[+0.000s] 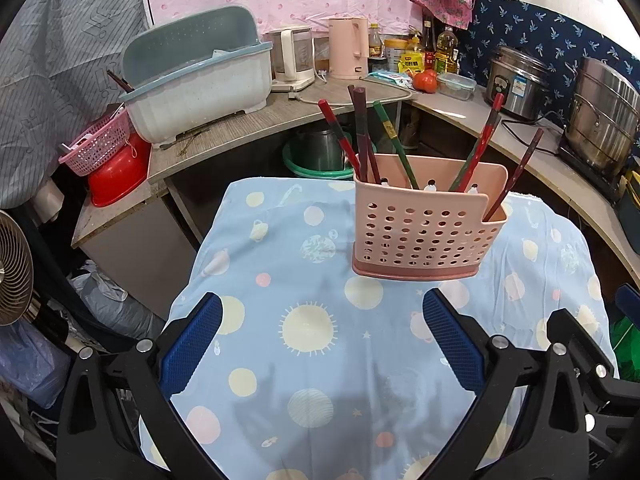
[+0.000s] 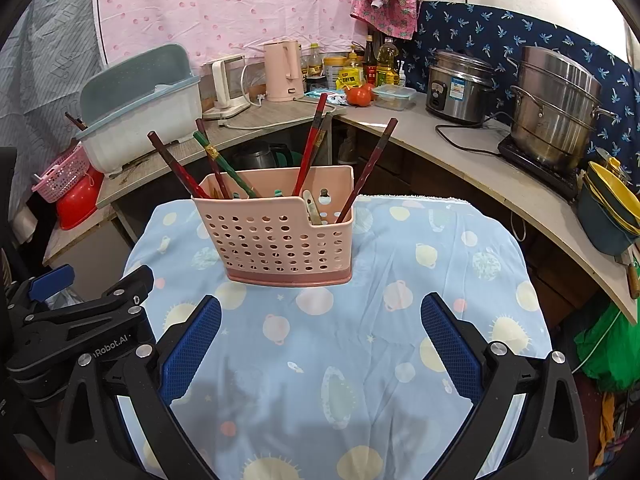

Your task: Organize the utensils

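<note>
A pink perforated utensil holder [image 1: 428, 228] stands upright on a table under a light blue planet-print cloth [image 1: 320, 360]. Several red, dark and green chopsticks [image 1: 396, 140] lean out of it; one dark chopstick [image 1: 516, 172] sits in its lower right compartment. The holder also shows in the right wrist view [image 2: 276, 232] with the chopsticks [image 2: 224, 168] and a pale utensil [image 2: 312, 208] inside. My left gripper [image 1: 322, 312] is open and empty, short of the holder. My right gripper [image 2: 320, 312] is open and empty, just in front of the holder.
A curved counter behind the table carries a dish rack [image 1: 200, 76], kettles [image 1: 348, 46], bottles, a rice cooker [image 2: 460, 84] and a steel pot [image 2: 556, 104]. A red basin and pink basket [image 1: 100, 152] sit at the left. Bowls [image 2: 612, 208] stack at the right.
</note>
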`<act>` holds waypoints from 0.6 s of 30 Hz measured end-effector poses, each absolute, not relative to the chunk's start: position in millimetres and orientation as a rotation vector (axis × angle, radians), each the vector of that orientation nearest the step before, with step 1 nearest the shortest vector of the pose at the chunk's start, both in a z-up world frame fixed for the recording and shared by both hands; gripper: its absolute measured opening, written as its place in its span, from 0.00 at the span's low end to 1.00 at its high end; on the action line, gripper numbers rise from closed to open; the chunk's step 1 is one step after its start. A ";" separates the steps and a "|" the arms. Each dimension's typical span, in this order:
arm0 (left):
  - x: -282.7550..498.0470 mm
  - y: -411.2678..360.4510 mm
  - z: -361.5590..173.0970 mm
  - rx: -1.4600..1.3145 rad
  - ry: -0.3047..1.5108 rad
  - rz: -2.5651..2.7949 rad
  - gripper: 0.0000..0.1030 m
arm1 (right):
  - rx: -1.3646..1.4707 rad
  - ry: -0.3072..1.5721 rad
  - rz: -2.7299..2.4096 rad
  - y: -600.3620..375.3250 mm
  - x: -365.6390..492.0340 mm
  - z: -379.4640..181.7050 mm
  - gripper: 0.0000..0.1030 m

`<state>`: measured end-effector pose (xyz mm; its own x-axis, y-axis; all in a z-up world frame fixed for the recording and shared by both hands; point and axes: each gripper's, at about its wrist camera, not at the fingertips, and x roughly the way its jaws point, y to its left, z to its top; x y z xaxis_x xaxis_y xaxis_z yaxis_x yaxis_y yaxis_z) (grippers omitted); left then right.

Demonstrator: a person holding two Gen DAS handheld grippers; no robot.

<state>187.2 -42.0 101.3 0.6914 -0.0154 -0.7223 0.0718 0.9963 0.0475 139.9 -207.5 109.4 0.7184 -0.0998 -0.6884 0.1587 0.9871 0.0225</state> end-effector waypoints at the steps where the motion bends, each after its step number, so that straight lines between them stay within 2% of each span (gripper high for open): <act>1: 187.2 -41.9 101.2 0.075 0.806 -0.049 0.93 | 0.083 0.756 -0.143 -207.7 140.0 109.4 0.94; 18: 187.8 -41.9 101.2 0.075 0.807 -0.047 0.93 | 0.081 0.756 -0.142 -209.5 140.2 109.4 0.94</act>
